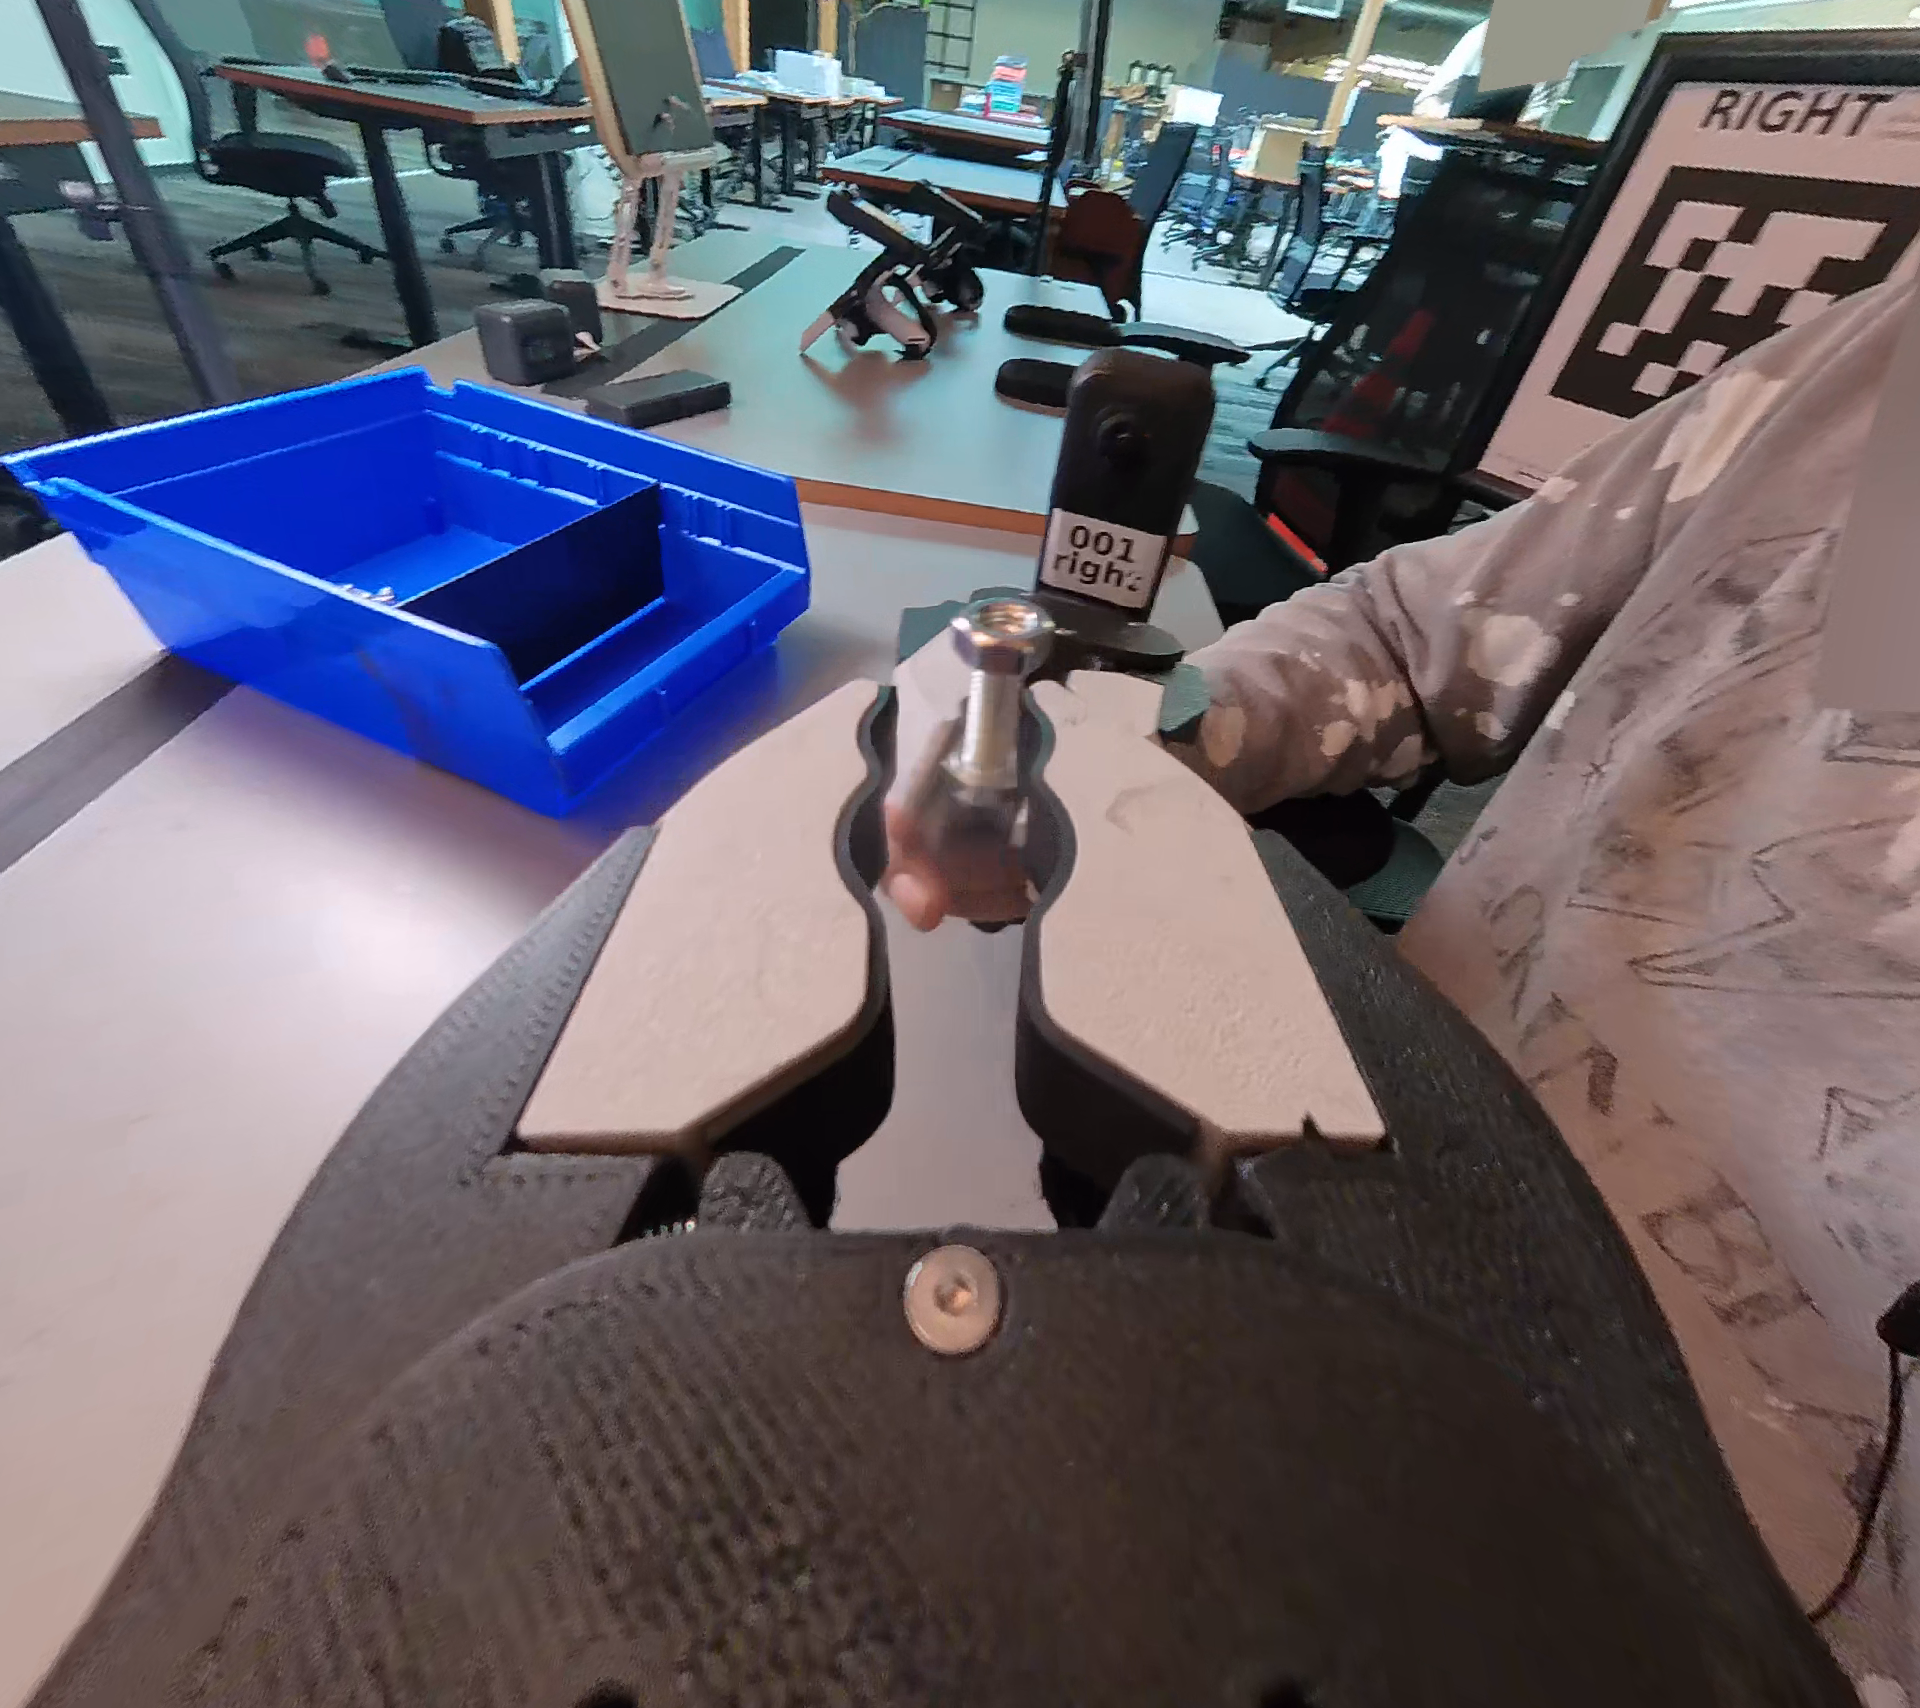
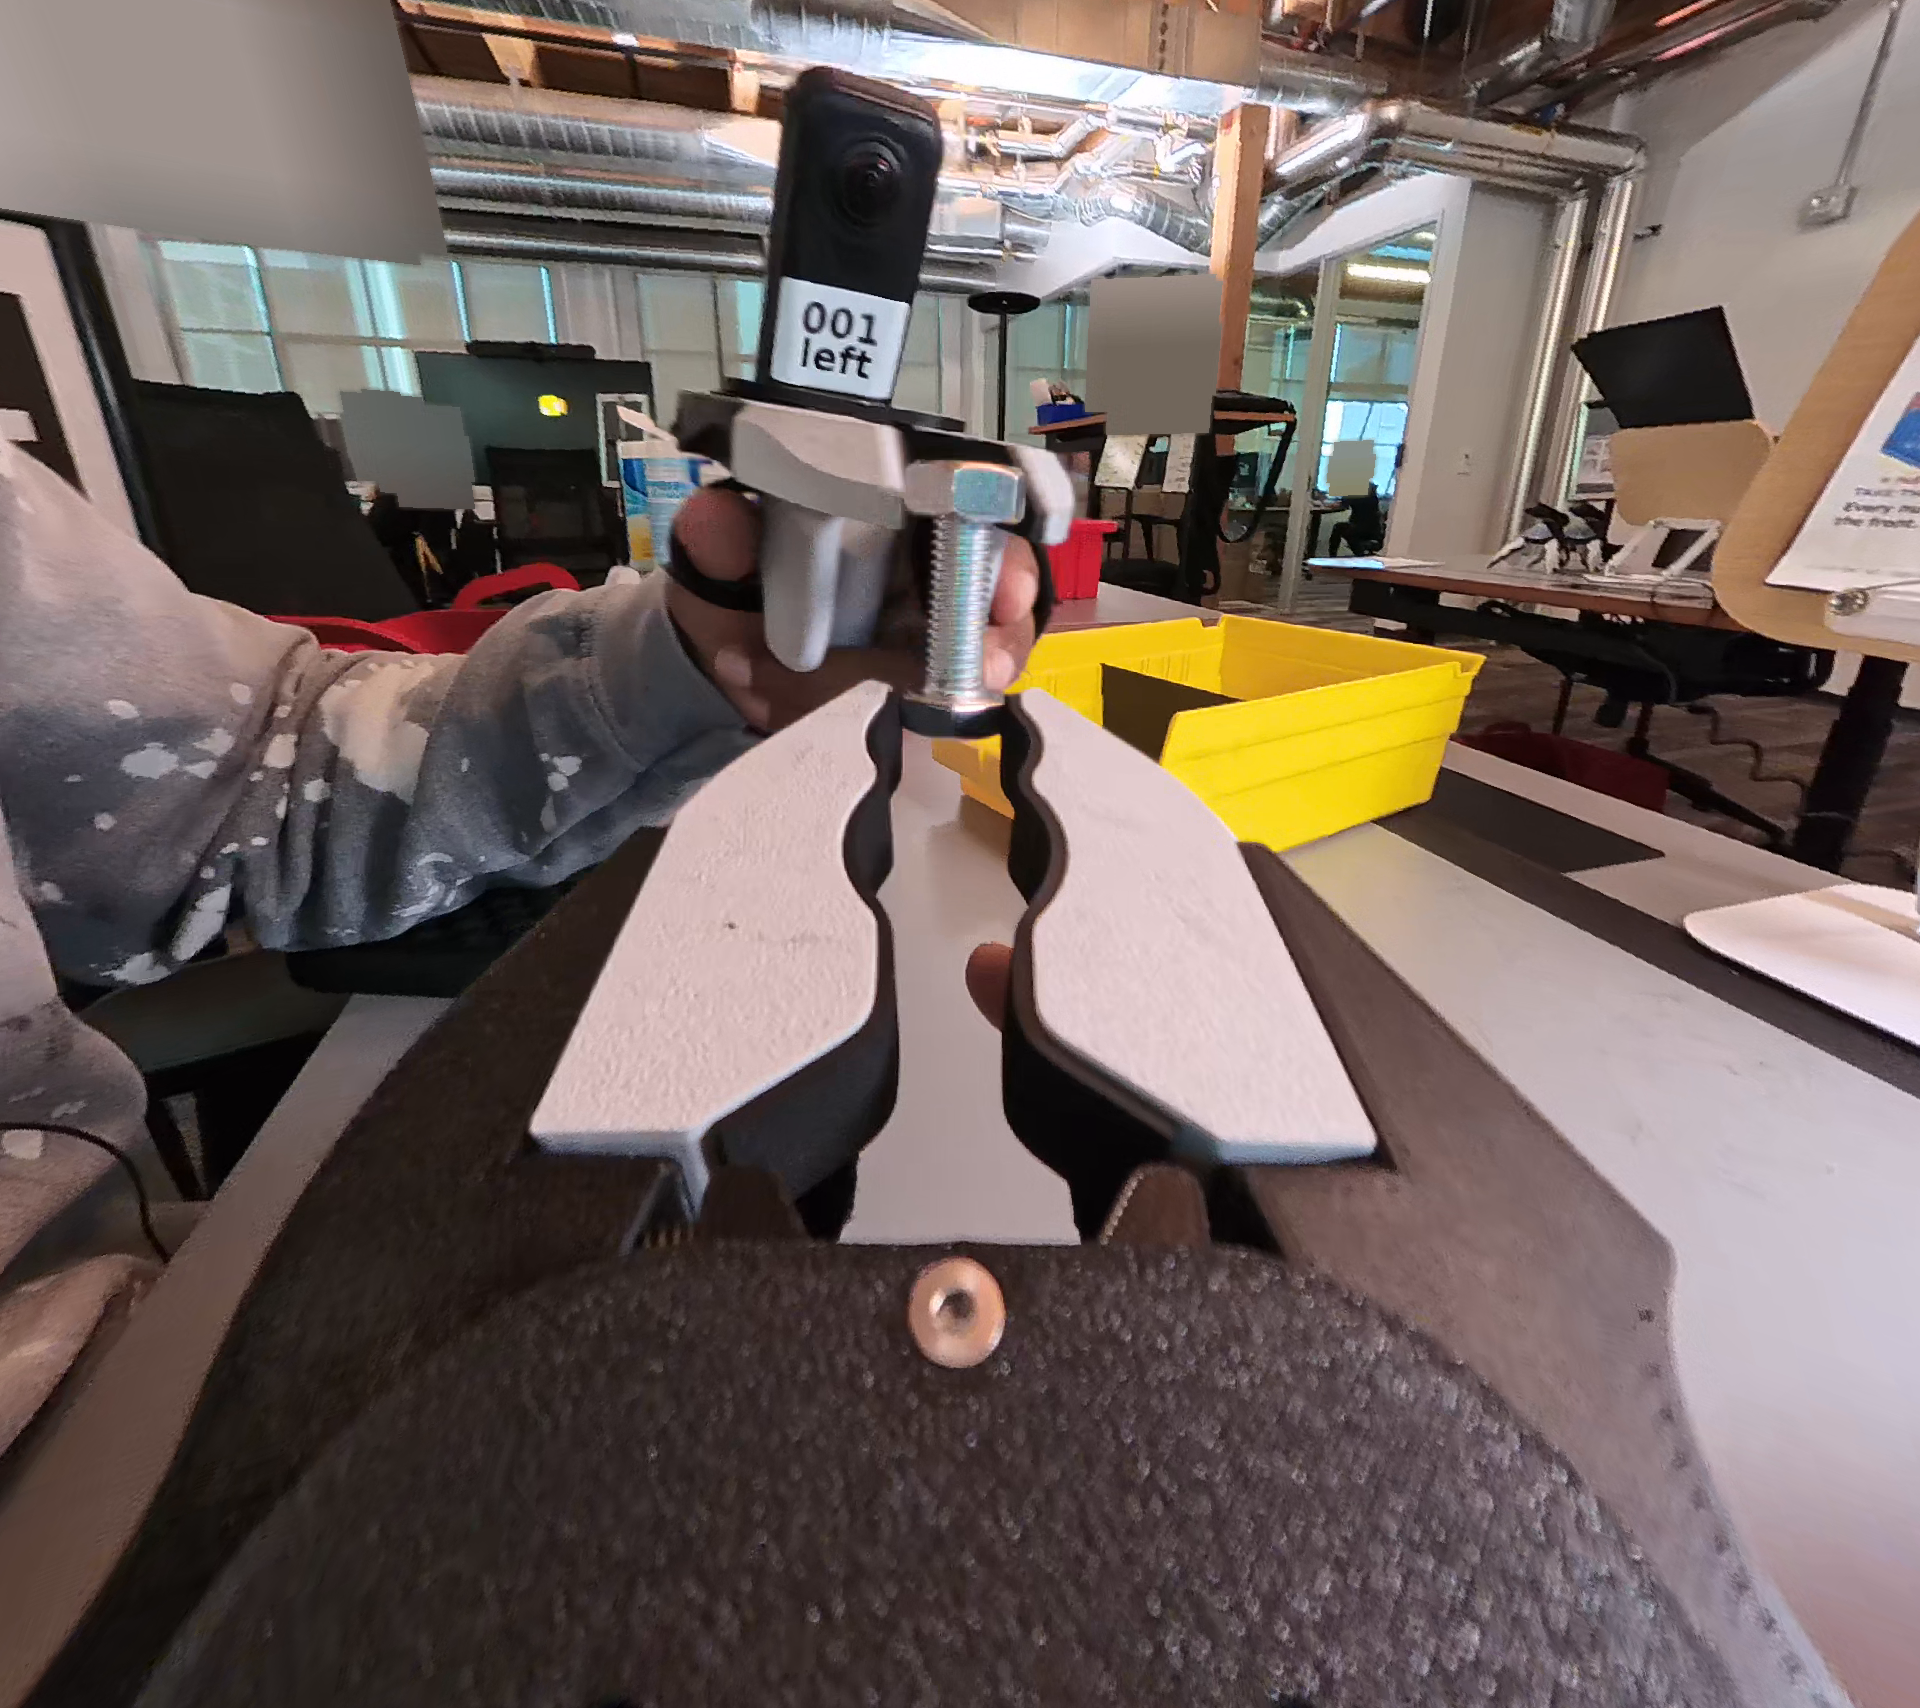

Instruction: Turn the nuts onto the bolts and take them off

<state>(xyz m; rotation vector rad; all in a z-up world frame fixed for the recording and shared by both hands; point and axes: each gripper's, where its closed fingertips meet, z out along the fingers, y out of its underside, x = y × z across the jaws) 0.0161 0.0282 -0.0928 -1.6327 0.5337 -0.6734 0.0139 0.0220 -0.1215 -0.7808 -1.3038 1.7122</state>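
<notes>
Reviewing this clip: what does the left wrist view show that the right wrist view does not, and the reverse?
Only the left wrist view: a blue plastic bin with a black divider, on the grey table. Only the right wrist view: a yellow plastic bin. Both: the silver hex bolt, its head clamped in the left hand-held gripper, and the steel nut at its threaded end, gripped by the right hand-held gripper.

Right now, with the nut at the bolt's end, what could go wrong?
1. The right gripper pinches the nut only at its fingertips, so it may slip out and drop.
2. The nut sits at the very end of the bolt, which the left gripper holds by the head. Any tilt may cross-thread it.
</notes>
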